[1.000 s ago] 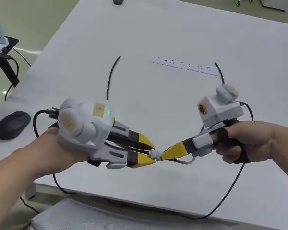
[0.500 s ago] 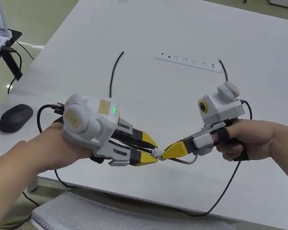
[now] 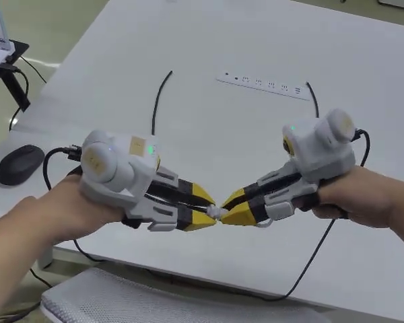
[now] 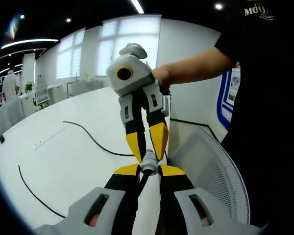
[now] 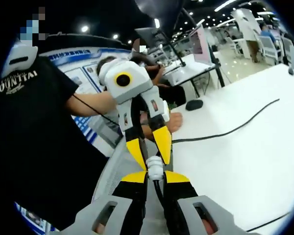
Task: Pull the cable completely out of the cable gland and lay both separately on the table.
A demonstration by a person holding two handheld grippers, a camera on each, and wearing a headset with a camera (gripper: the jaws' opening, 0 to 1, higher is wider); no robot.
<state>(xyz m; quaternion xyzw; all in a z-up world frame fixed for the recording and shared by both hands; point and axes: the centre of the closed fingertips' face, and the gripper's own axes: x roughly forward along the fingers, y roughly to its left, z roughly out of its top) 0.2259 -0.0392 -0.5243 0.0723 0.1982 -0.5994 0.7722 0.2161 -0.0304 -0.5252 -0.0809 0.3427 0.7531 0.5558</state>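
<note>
Grey mesh chair [image 3: 121,299] nearest, at 6 o'clock. Above it, two grippers meet tip to tip over table edge.

Left gripper [image 3: 209,210]: white plastic body, yellow pointed tips, comes in from 9 o'clock, squeezed tight on cable gland [image 3: 216,213].

Gland small, round, pale.

Right gripper [image 3: 227,210] comes in from 3 o'clock, tips touching gland, clamped on thin cable [image 5: 158,190] running between its jaws.

White smooth table [image 3: 209,128] beyond.

Black mouse [image 3: 19,163] at 9 o'clock.

Thin black wire [image 3: 156,108] at 11 o'clock.

Long flat power strip [image 3: 266,86] at 12 o'clock, farthest.
</note>
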